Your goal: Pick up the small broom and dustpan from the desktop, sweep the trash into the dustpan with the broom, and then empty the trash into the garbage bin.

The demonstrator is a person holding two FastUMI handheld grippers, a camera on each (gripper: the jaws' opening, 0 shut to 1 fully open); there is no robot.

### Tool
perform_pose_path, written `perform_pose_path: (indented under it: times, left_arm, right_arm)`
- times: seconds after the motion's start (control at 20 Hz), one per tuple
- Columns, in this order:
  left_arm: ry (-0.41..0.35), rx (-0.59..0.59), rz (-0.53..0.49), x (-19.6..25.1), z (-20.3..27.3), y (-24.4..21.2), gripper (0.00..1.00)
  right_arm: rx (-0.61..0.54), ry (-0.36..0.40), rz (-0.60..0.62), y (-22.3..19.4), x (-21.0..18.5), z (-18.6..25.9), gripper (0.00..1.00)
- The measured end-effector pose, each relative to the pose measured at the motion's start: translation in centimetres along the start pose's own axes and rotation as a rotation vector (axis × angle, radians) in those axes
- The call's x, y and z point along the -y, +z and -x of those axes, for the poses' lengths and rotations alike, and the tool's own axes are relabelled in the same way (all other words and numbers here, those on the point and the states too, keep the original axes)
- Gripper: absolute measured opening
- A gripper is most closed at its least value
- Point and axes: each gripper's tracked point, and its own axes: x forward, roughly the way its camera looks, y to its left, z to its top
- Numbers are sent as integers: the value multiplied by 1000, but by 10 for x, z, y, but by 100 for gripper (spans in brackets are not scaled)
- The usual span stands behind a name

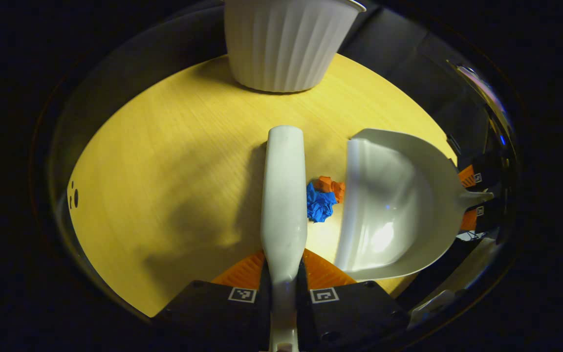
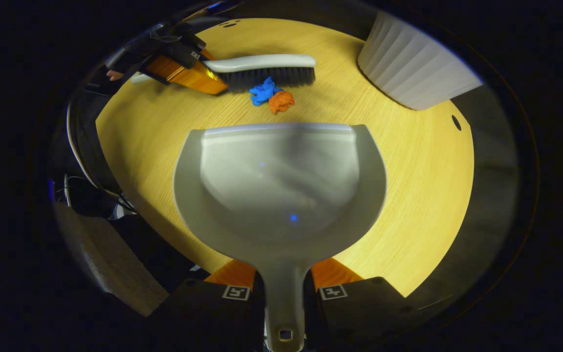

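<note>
My left gripper [image 1: 283,278] is shut on the handle of the small white broom [image 1: 284,195], which reaches forward over the wooden desktop [image 1: 164,161]. Just right of the broom head lie a blue paper wad [image 1: 319,205] and an orange wad [image 1: 331,186]. The grey dustpan [image 1: 399,205] sits right of them, its lip toward the trash. My right gripper [image 2: 284,288] is shut on the dustpan [image 2: 281,181] handle. Ahead of the pan's lip I see the blue wad [image 2: 262,91], the orange wad [image 2: 281,101] and the broom's dark bristles [image 2: 271,76], held by the left gripper [image 2: 184,68].
A white ribbed garbage bin [image 1: 286,44] stands at the far side of the desktop; in the right gripper view the bin [image 2: 413,73] is at the upper right. The desktop edge [image 2: 130,195] drops off at the left, with cables below.
</note>
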Motion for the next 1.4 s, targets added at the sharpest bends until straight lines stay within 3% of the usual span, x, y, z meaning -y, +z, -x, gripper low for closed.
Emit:
perform_pose_path:
  times: [0.05, 0.15, 0.2, 0.25, 0.35, 0.5, 0.65, 0.75, 0.8, 0.9, 1.0, 1.05, 1.1, 1.25, 1.35, 1.4]
  left_arm:
    - [-35, -14, -6, 12, 0, -3, 25]
    - [-94, -47, -26, 32, 5, -11, 26]
    - [-117, -60, -37, 36, 8, -15, 25]
    - [-128, -68, -49, 40, 14, -17, 25]
    - [-114, -66, -52, 44, 22, -21, 25]
    - [-53, 16, 15, 38, 43, -20, 24]
    - [49, 122, 105, 20, 68, -22, 24]
    - [104, 163, 171, 10, 82, -32, 25]
    - [139, 171, 193, 3, 83, -38, 25]
    - [182, 186, 236, 3, 83, -44, 26]
    - [191, 188, 286, 2, 83, -51, 25]
    - [195, 186, 300, 0, 80, -51, 24]
    - [197, 185, 310, -3, 76, -52, 25]
    - [185, 179, 315, -3, 64, -61, 25]
    - [173, 174, 308, -5, 59, -63, 25]
    - [168, 171, 302, -5, 57, -63, 25]
  right_arm:
    - [12, 0, 2, -1, 0, -3, 41]
    - [35, 3, -1, -2, 0, -5, 36]
    - [49, 4, -3, -3, 0, -7, 41]
    - [64, 4, -1, -4, 0, -10, 36]
    - [103, 0, -8, -6, 0, -13, 41]
    - [175, -8, -48, -7, -2, -17, 32]
    - [262, -26, -144, -6, -6, -11, 41]
    - [299, -44, -200, -5, -7, 6, 32]
    - [301, -56, -221, -7, -4, 18, 41]
    - [281, -71, -245, -11, 8, 43, 37]
    - [281, -91, -266, -11, 24, 71, 36]
    - [279, -100, -283, -11, 31, 87, 41]
    - [282, -113, -300, -11, 40, 105, 37]
    - [316, -150, -344, 6, 72, 165, 36]
    - [331, -181, -356, 19, 98, 201, 41]
    - [335, -208, -355, 26, 114, 217, 36]
